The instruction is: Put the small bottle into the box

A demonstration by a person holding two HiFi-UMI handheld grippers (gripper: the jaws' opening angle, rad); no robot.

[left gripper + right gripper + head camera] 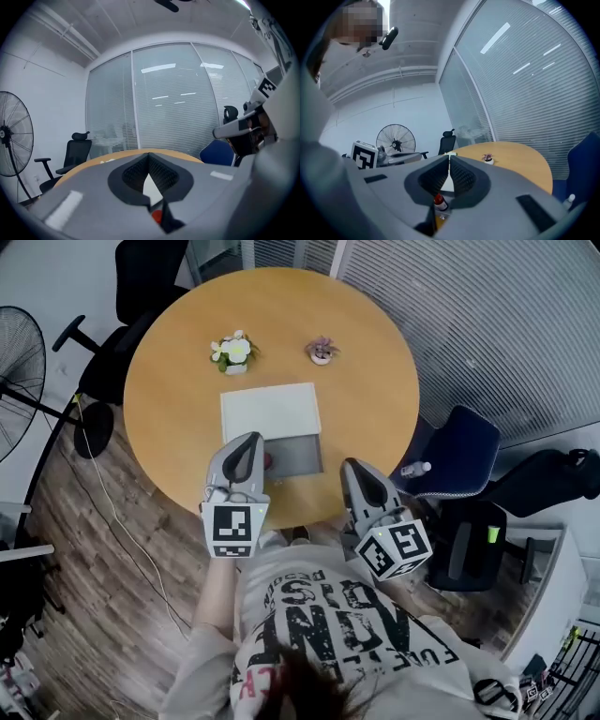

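Both claws closed, empty — small bottle [268, 461] in box [270, 409].
It sits at the left of the box's open near end; left claw [250, 438] and right claw [354, 466] hang nearer, tips together — placing looks done.

**Small bottle in the open end of the box**

The box [298, 454] is a flat, pale grey rectangle lying on the round table. It sits about midway between the table's left and right edges, and its near end is close to the near edge. A white lid [270, 412] covers its far part, and the near part is open and shows a grey floor.

The small bottle [268, 461] appears from above only as a red spot at the left side of that open part, inside the box's outline. The right gripper view shows it upright, with a red cap [438, 198] on top and a pale label below. Its lower body is hidden.
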